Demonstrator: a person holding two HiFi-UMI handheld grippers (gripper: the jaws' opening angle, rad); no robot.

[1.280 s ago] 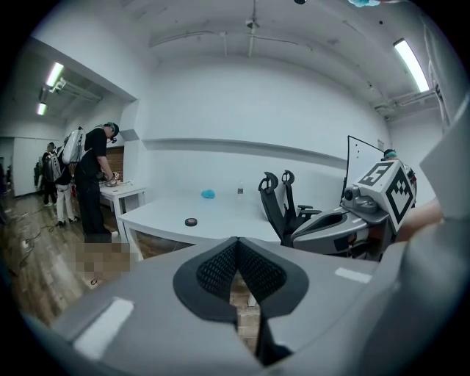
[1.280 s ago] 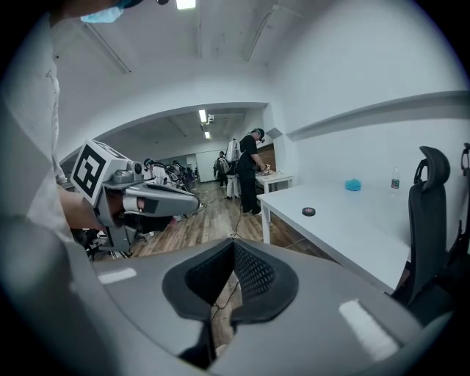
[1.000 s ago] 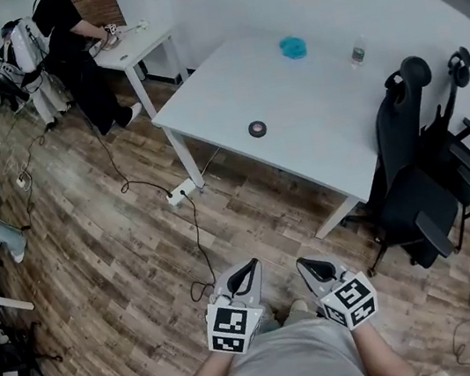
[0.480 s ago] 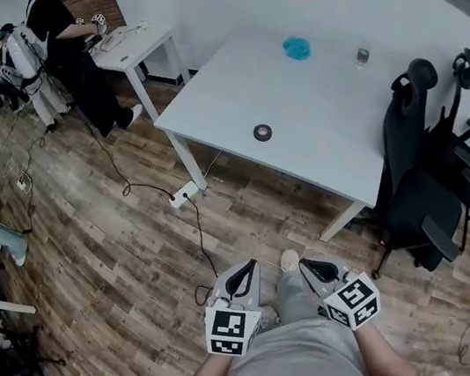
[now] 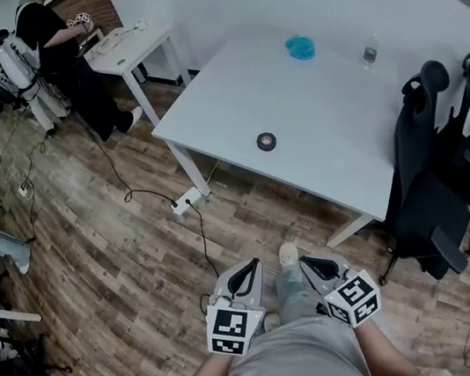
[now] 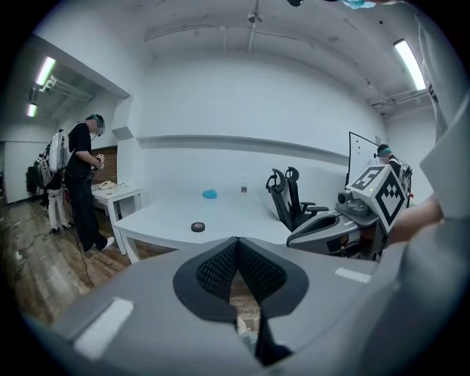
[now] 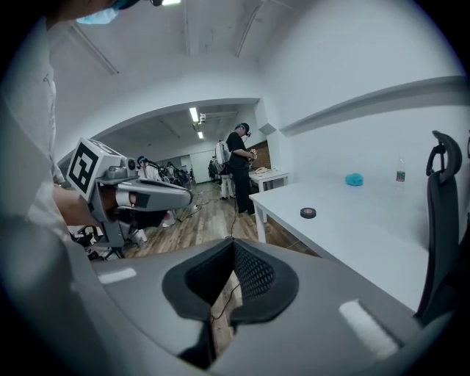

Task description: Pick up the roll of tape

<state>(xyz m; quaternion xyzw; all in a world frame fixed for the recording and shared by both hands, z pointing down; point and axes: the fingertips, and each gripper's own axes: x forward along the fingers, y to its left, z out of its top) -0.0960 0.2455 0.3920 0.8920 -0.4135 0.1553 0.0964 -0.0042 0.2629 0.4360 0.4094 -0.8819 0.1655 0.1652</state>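
Head view: the roll of tape (image 5: pixel 266 141) lies flat on the white table (image 5: pixel 335 148), not far from the near corner, with nothing touching it. Further back there's a small clear bottle (image 5: pixel 370 54) standing upright, can't tell what's in it, and a blue lump (image 5: pixel 300 47) well apart from it. The left gripper (image 5: pixel 250 266) and right gripper (image 5: pixel 306 263) hang low by the person's body over the wood floor (image 5: pixel 120 246), well short of the table.

Left gripper view: its jaws are pressed together, nothing between them. The tape is ahead on the table.

Right gripper view: same deal, jaws closed tip to tip and empty, with the tape ahead and to the right.
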